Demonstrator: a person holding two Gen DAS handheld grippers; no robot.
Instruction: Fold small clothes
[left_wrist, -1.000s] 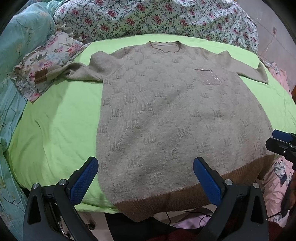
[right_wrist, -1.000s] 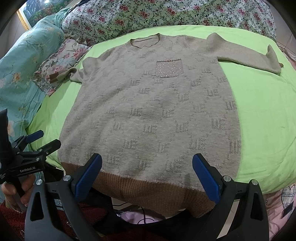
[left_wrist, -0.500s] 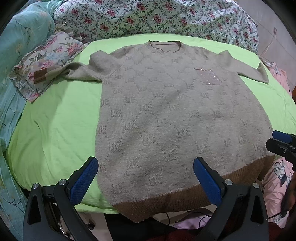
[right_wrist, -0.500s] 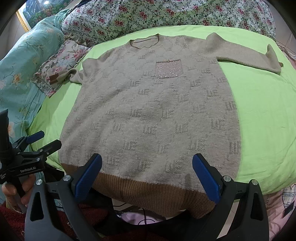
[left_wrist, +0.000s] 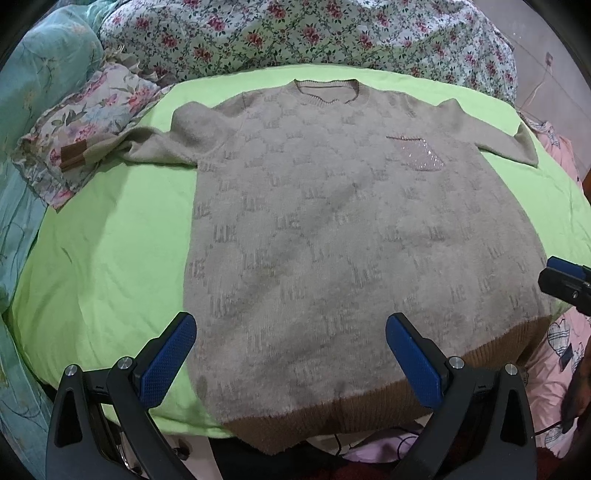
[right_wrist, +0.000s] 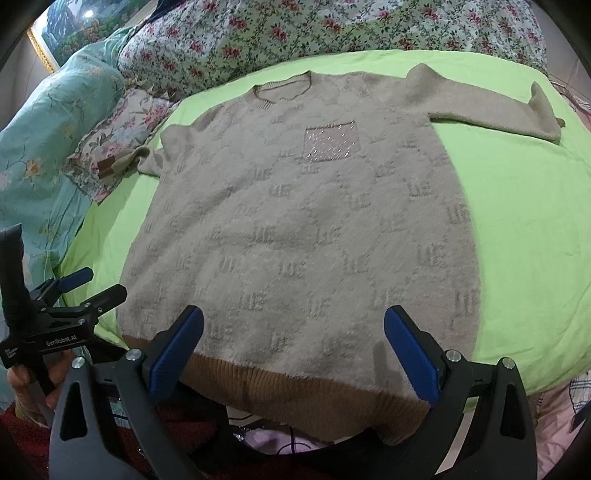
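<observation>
The fuzzy beige knit sweater (left_wrist: 354, 236) with its brown ribbed hem (right_wrist: 295, 387) lies flat, front up, on the lime-green bed sheet (left_wrist: 110, 258), hem over the near edge. Both my left tongs (left_wrist: 290, 345) and right tongs (right_wrist: 293, 339) hover spread and empty above that hem. I judge the best start is pinching a sleeve (right_wrist: 491, 107) and laying it straight across the chest.
</observation>
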